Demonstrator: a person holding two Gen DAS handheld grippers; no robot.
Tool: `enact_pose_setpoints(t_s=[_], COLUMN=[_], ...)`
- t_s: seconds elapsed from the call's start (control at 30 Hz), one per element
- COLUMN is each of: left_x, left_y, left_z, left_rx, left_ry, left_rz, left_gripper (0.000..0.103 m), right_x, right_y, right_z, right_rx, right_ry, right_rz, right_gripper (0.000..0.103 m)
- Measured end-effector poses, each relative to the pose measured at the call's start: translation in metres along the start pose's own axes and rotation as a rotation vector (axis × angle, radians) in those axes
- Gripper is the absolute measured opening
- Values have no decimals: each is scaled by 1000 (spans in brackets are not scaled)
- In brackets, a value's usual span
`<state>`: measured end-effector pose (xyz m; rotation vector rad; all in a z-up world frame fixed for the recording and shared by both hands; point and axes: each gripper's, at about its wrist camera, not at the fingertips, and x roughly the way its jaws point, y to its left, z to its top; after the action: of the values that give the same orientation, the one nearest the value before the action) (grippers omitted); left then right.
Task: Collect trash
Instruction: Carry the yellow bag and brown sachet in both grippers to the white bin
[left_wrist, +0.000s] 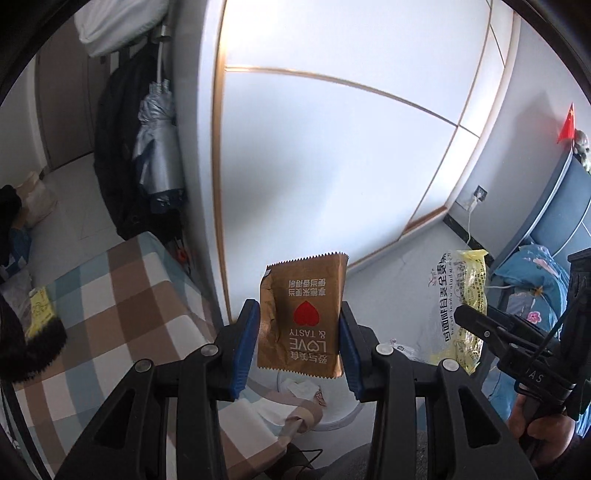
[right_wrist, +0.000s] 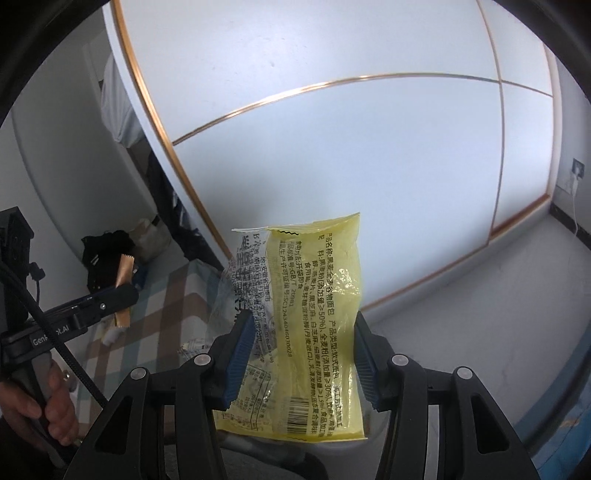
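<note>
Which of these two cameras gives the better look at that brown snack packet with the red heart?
The left wrist view. There the brown packet fills the centre, face-on between the left gripper fingers, heart and lettering legible though upside down. The right wrist view shows it small and edge-on at the far left, print unreadable.

snack packet (left_wrist: 301, 314) btwn left fingers (left_wrist: 243, 349), bread wrapper (right_wrist: 314, 325) btwn right fingers (right_wrist: 365, 362)

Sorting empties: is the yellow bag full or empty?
Empty, it seems: the yellow bag hangs flat and see-through in the right tool, with no bulge.
</note>
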<state>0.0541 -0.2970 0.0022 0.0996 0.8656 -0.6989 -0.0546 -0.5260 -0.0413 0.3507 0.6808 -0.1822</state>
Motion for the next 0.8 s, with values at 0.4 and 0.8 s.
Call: enact_pose_setpoints(t_s=[0.4, 0.8], left_x=[109, 164], left_y=[-13, -16], left_z=[-21, -30], left_rx=[-57, -97], left_ry=[317, 512], left_rz=[-183, -232], left_gripper=[36, 36], right_x=[86, 168], right_y=[-73, -95], right_z=[-48, -114], right_rx=[190, 295], right_ry=[222, 475], right_rz=[-66, -2], right_gripper=[51, 53])
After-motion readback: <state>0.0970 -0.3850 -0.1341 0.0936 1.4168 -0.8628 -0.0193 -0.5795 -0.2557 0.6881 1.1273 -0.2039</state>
